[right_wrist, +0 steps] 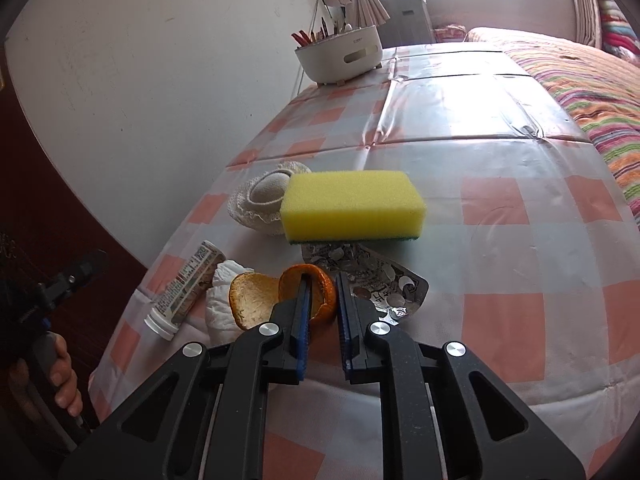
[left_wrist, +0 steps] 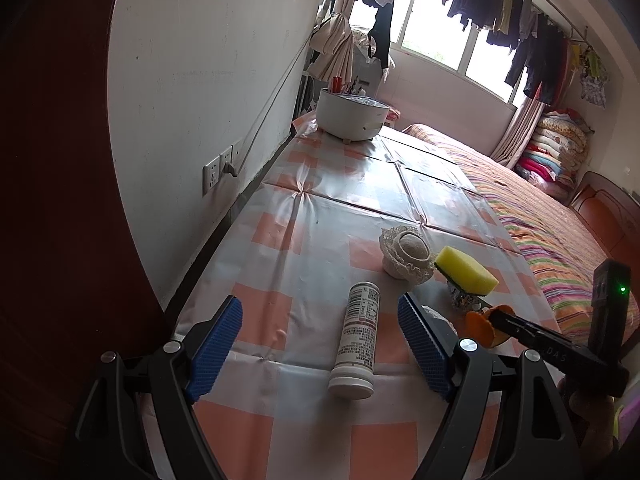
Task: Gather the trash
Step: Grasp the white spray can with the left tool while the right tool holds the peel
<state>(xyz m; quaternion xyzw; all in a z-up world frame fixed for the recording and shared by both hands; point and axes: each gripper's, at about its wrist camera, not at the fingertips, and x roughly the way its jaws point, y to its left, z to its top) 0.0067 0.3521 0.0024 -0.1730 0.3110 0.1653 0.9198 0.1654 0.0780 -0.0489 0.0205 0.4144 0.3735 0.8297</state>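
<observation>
Right gripper (right_wrist: 322, 294), low centre of the right wrist view, is pinched onto the orange peel (right_wrist: 316, 294): its pads have nipped one curled edge of the darker piece. A paler piece shows its pith just left of it. Both lie on the checked tablecloth (right_wrist: 520, 240), against a crumpled tissue (right_wrist: 220, 300) and a torn foil wrapper (right_wrist: 384, 284) that runs under the yellow sponge (right_wrist: 352, 206).

Left gripper (left_wrist: 320, 344), bottom of the left wrist view, is spread wide and holds nothing; a white tube (left_wrist: 356, 340) lies on the cloth between its pads, untouched.

Assessment of the peel: very light, thin, leathery, likely to bend or tear rather than slip. An edge grip suits it, though a hold deeper across the wall would be safer. Tissue is soft and will compress; take it at the bulk. Foil is flimsy and pinned by the sponge, so it may drag the sponge when pulled.

No bin is in sight.
</observation>
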